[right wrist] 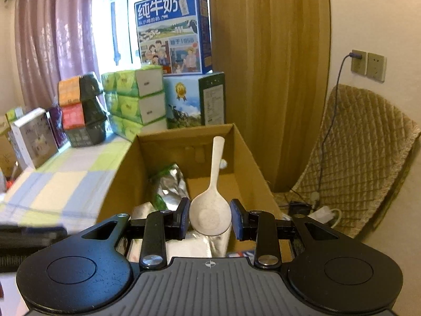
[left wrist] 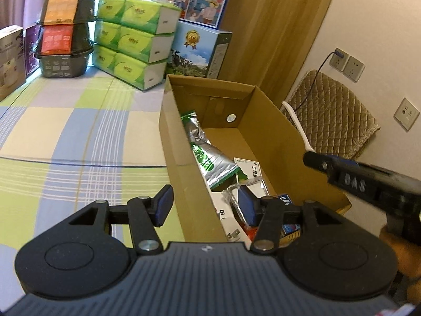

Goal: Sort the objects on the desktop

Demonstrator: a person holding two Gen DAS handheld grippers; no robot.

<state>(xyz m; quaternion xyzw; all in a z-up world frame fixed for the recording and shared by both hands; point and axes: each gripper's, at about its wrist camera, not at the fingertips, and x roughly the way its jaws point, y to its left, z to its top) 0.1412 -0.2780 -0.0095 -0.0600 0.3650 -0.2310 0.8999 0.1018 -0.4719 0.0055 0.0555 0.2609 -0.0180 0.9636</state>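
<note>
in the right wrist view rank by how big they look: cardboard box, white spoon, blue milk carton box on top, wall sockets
1. cardboard box
2. blue milk carton box
3. white spoon, enlarged by nearness to the camera
4. wall sockets

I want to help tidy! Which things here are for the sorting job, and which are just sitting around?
For the job:
white spoon in the right gripper
cardboard box
silver-green packet inside it

Just sitting around:
green tissue packs
milk cartons
black bowls
padded chair

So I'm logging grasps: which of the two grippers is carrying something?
The right gripper: a white rice spoon sits between its fingers above the cardboard box. The left gripper is open and empty.
</note>
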